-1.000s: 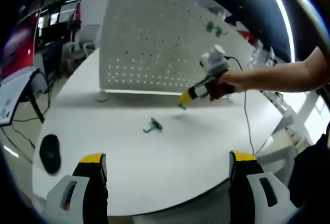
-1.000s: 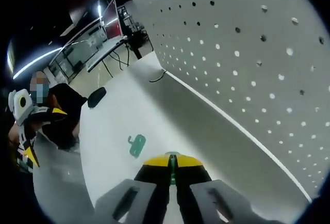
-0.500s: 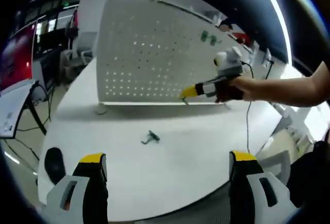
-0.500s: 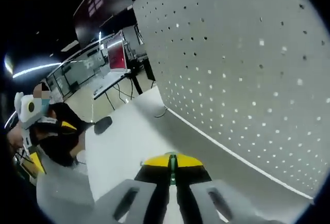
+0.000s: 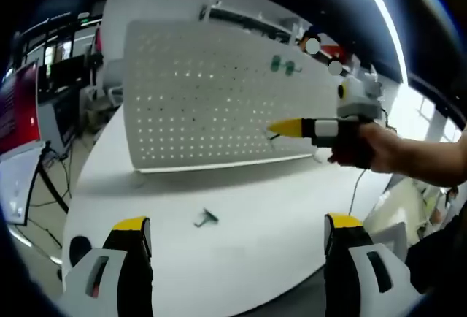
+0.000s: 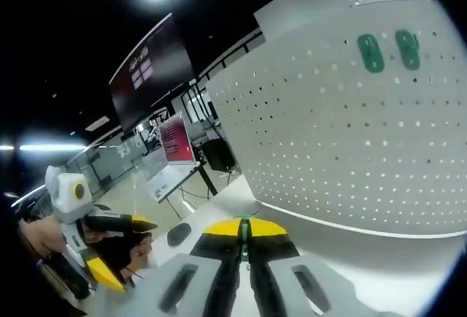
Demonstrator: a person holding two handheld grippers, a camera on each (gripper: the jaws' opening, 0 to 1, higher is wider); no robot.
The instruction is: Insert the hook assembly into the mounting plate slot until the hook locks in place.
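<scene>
No word, number or brand can be read in either view. A dark wall screen (image 6: 149, 65) in the right gripper view carries small pale blocks, possibly text, too blurred to make out. A red monitor (image 6: 172, 138) below it and a red panel (image 5: 14, 109) in the left gripper view show no legible marks.

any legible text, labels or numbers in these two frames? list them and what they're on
None can be read.
Dark wall screen, right gripper view: a small grid of light marks, too blurred to read.
Red display on a stand, right gripper view: content too small to read.
White pegboard with two green hooks: holes, no print visible.
Right gripper, shut on a green hook: no label visible.
</scene>
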